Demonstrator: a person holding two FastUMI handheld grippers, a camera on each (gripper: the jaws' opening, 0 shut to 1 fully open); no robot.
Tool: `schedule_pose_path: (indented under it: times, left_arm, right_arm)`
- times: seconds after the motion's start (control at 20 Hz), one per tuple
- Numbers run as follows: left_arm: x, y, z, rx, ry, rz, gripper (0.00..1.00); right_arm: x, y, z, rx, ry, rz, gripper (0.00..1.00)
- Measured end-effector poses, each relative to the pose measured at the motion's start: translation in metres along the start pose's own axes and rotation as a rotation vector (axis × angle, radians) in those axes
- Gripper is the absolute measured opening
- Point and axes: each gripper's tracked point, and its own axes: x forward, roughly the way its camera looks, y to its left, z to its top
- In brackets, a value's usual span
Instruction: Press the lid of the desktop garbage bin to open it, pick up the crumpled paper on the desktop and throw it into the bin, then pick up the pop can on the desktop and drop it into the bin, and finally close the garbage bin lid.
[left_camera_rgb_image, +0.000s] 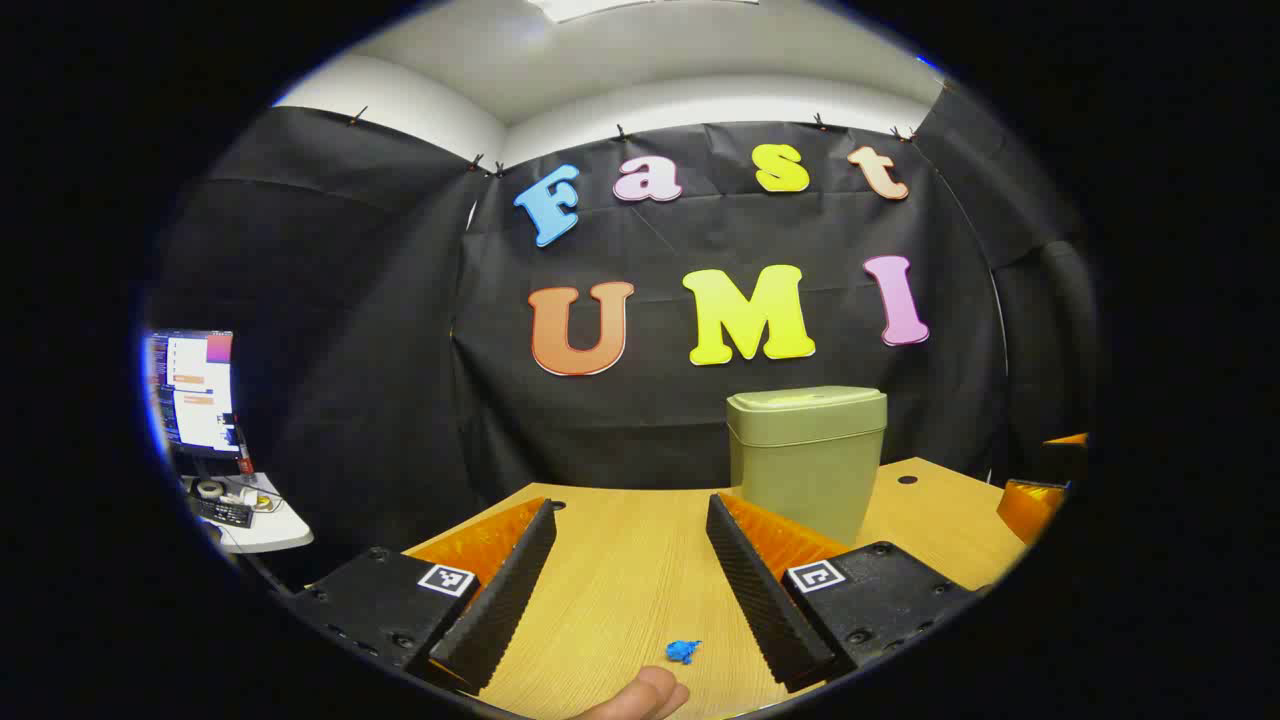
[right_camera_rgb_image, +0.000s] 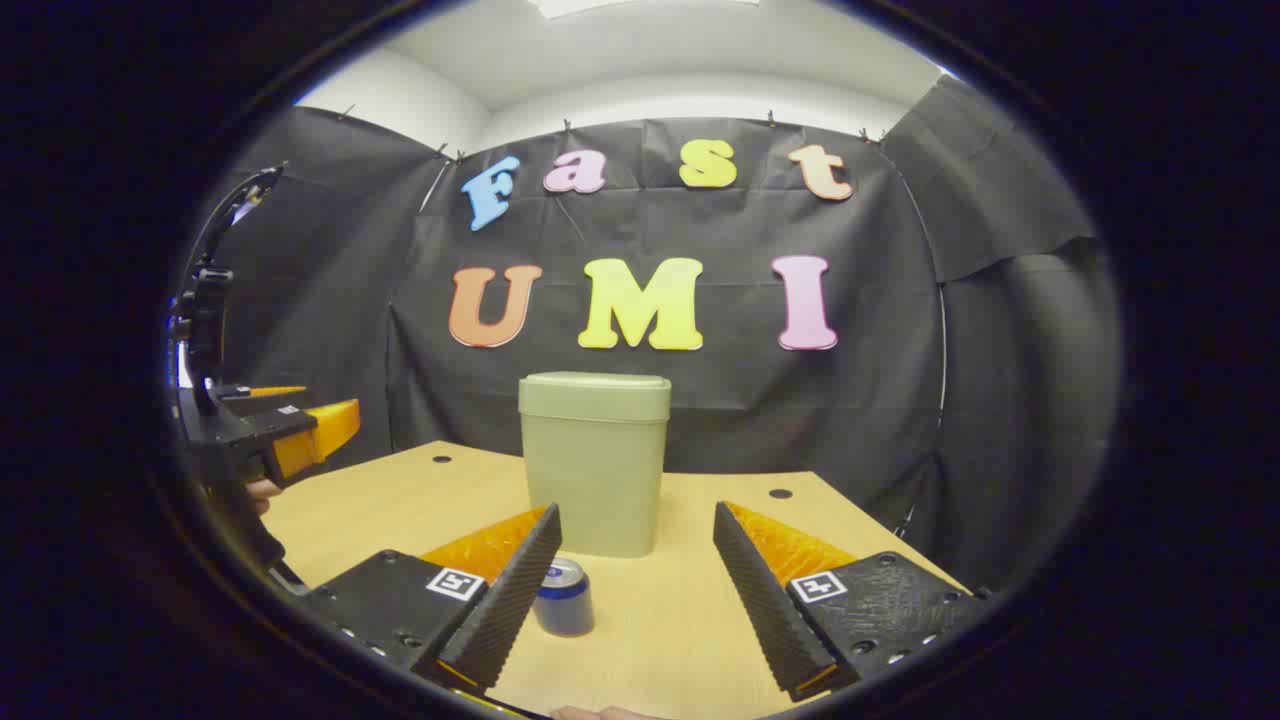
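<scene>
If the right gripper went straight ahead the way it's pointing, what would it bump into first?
Probably the pale green plastic bin, straight ahead of the open right gripper. The small blue pop can stands nearer, by one finger, so it might get brushed first; depth is unclear.

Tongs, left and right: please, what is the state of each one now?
Left tongs: open, holding nothing.
Right tongs: open, holding nothing.

A recording booth in a lab or office: black cloth wall (left_camera_rgb_image: 400, 400) pinned up behind a wooden bench (left_camera_rgb_image: 620, 560), white ceiling (left_camera_rgb_image: 620, 50) above, and at far left a lit monitor (left_camera_rgb_image: 190, 390) over a cluttered white desk (left_camera_rgb_image: 265, 530).
</scene>
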Motion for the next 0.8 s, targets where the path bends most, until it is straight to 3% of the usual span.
schedule_pose_path:
  times: [0.3, 0.55, 0.8]
  left_arm:
    - [-0.008, -0.003, -0.007, 0.015, 0.017, -0.014, 0.98]
    - [-0.017, 0.004, 0.005, 0.026, -0.033, 0.028, 0.98]
    - [-0.013, -0.009, -0.006, 0.02, -0.005, -0.011, 0.98]
  right_arm:
    - [-0.004, -0.01, 0.004, 0.024, -0.026, -0.012, 0.95]
    - [-0.003, -0.018, 0.002, 0.026, -0.013, -0.028, 0.98]
    - [0.0, -0.025, -0.001, 0.059, 0.007, -0.044, 0.95]
